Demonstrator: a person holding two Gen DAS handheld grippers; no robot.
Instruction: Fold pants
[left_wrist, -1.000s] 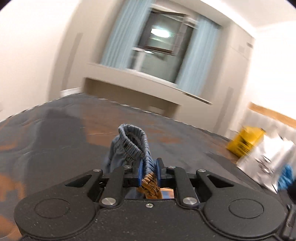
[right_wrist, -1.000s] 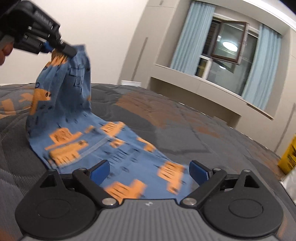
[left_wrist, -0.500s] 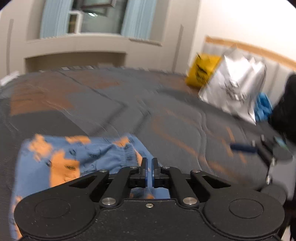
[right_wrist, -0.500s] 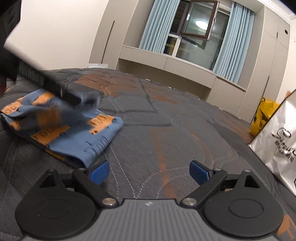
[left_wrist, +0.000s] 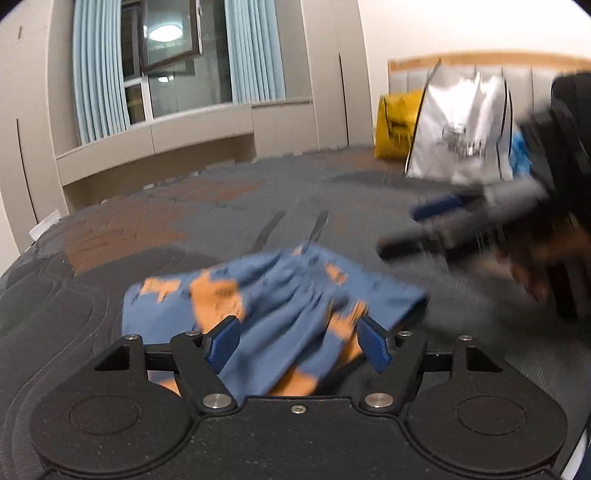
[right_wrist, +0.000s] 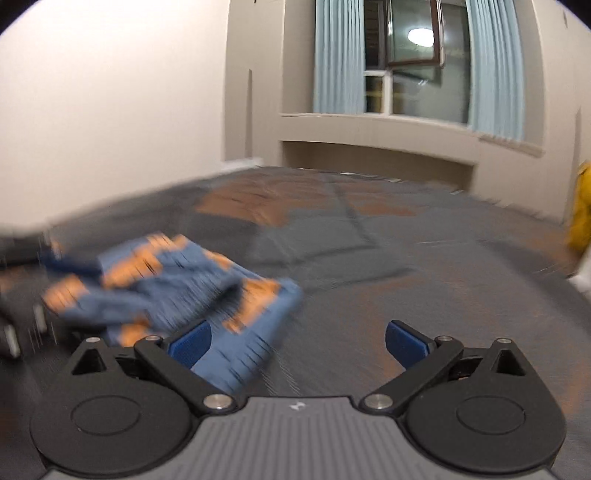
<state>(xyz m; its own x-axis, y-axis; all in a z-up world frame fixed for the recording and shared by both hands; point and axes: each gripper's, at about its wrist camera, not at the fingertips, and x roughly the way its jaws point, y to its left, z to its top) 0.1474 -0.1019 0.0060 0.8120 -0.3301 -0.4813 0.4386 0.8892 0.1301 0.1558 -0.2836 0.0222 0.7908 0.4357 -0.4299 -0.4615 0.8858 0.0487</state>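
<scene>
The blue pants with orange prints (left_wrist: 280, 291) lie bunched in a folded heap on the dark grey quilted bed (left_wrist: 221, 221). My left gripper (left_wrist: 297, 343) is low over them, its jaws opening. Cloth lies between the blue pads (left_wrist: 221, 343), which do not press on it. In the right wrist view the pants (right_wrist: 166, 288) sit left of centre. My right gripper (right_wrist: 298, 343) is open and still widening, with a corner of the pants by its left finger (right_wrist: 190, 343). Each gripper shows blurred in the other's view: the right gripper (left_wrist: 461, 218) and the left gripper (right_wrist: 55, 258).
A yellow bag (left_wrist: 395, 125), a silver-white bag (left_wrist: 461, 125) and something blue (left_wrist: 521, 155) stand at the bed's far right by the headboard. A window with curtains and a ledge lie beyond the bed's far edge (right_wrist: 369, 177).
The left gripper came down from holding the pants aloft by the waistband, laid them on the bed and opened its jaws. The right gripper swung closer to the pants.
</scene>
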